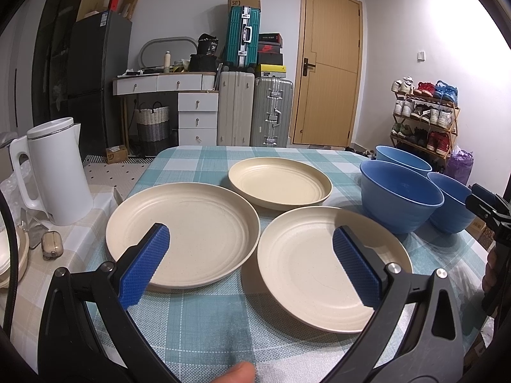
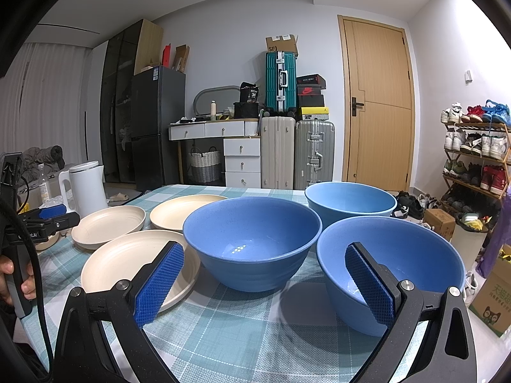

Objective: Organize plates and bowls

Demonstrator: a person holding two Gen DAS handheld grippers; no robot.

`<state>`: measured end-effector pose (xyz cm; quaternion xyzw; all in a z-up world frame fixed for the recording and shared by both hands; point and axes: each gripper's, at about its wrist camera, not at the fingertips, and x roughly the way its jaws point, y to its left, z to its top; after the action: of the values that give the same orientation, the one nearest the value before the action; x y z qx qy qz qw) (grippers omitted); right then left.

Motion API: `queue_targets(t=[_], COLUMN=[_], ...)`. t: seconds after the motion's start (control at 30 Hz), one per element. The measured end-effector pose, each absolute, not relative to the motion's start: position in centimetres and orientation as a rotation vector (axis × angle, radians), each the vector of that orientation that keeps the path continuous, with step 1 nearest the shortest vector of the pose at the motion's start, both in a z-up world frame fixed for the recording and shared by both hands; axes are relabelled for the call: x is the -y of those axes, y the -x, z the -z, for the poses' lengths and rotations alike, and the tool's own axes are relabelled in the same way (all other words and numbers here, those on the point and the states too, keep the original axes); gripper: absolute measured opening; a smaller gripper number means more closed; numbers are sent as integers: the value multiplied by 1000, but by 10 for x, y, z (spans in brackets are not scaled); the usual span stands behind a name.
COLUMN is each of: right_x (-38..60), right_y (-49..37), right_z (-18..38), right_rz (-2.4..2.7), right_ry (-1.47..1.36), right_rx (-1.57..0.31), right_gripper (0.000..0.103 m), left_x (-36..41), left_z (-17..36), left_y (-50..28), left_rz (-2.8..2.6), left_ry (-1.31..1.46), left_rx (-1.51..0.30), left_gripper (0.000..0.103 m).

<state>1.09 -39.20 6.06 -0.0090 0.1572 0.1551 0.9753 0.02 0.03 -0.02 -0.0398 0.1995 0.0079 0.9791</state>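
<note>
Three cream plates (image 1: 182, 233) and three blue bowls (image 2: 252, 239) sit spread singly on the checked table (image 1: 204, 325), plates left, bowls right, nothing stacked yet, while left gripper (image 1: 252, 265) and right gripper (image 2: 265, 284) hover with jaws spread wide, empty.

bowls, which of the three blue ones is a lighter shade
The far bowl, at the back nearest the door, is pale sky blue. The middle bowl and the near right bowl are a deeper blue.
</note>
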Motion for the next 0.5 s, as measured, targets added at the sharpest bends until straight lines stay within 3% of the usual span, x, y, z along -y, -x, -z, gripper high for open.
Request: queue_targets(t=[0.5], right_x=[376], right_y=[-15], right_z=[-72], right_rz=[-360], right_ry=[30], right_rx=[-373], right_gripper=[103], left_x=[-7], left_z=[-9], left_y=[5], left_rz=[-23], left_ry=[88], left_rx=[-413], left_gripper=[102])
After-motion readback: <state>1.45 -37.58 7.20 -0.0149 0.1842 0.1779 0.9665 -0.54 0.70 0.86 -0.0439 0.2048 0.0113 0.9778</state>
